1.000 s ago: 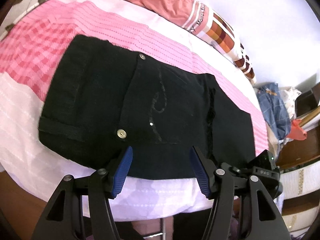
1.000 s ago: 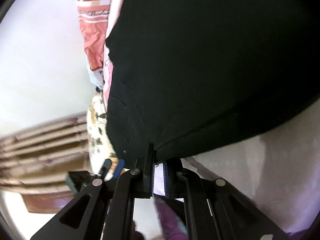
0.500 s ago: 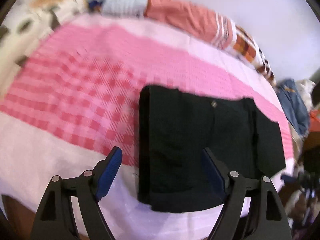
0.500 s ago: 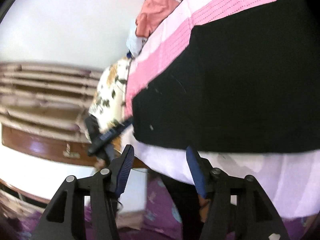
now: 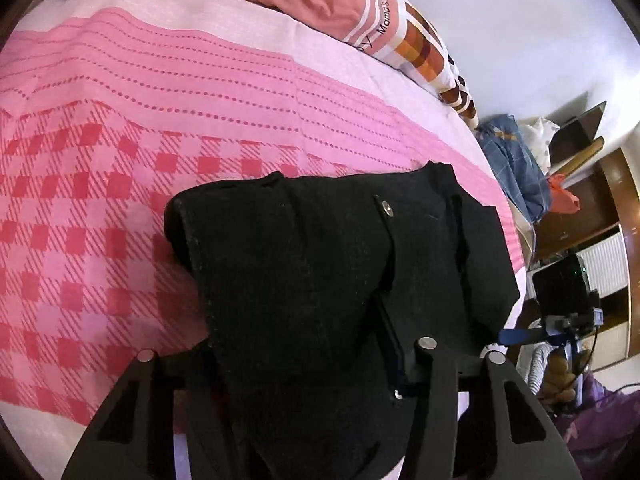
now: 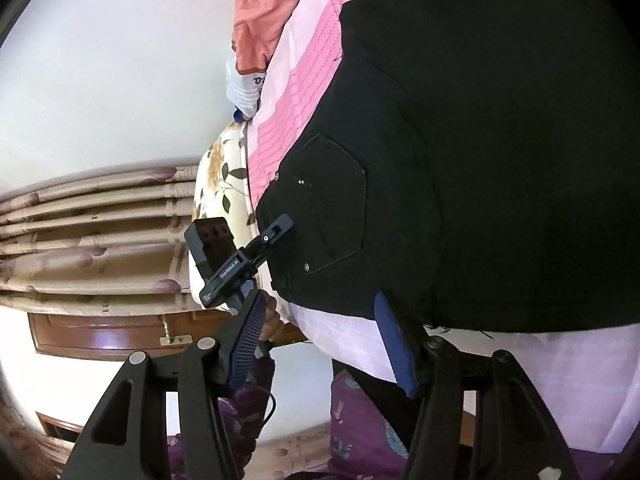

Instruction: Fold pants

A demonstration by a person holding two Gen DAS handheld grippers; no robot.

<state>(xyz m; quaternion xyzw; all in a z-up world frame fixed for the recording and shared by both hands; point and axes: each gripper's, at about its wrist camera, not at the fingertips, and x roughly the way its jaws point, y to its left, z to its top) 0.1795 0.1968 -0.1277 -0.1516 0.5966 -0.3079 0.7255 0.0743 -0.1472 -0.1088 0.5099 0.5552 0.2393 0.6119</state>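
Observation:
Black pants (image 5: 320, 248) lie folded on the pink bedspread (image 5: 120, 208), a metal button facing up. My left gripper (image 5: 300, 340) has its jaws closing around the thick near end of the folded stack. The cloth fills the gap and covers the left finger; the right pad (image 5: 394, 344) presses on the fabric. In the right wrist view the pants (image 6: 500, 160) show a back pocket. My right gripper (image 6: 320, 312) hangs just off the near bed edge, its jaws opening with nothing between them. The right fingertip (image 6: 384, 312) sits at the hem.
A pillow (image 5: 328, 4) and a patterned quilt lie along the far bed edge by the white wall. Clothes (image 5: 516, 168) are piled beside wooden furniture at the right. Curtains (image 6: 92, 232) hang left of the bed. A hand (image 6: 272, 320) holds the other gripper.
The left gripper swung left, then came down and closed around the folded end of the pants. The right gripper let go of the hem, opened and drew back from the pants.

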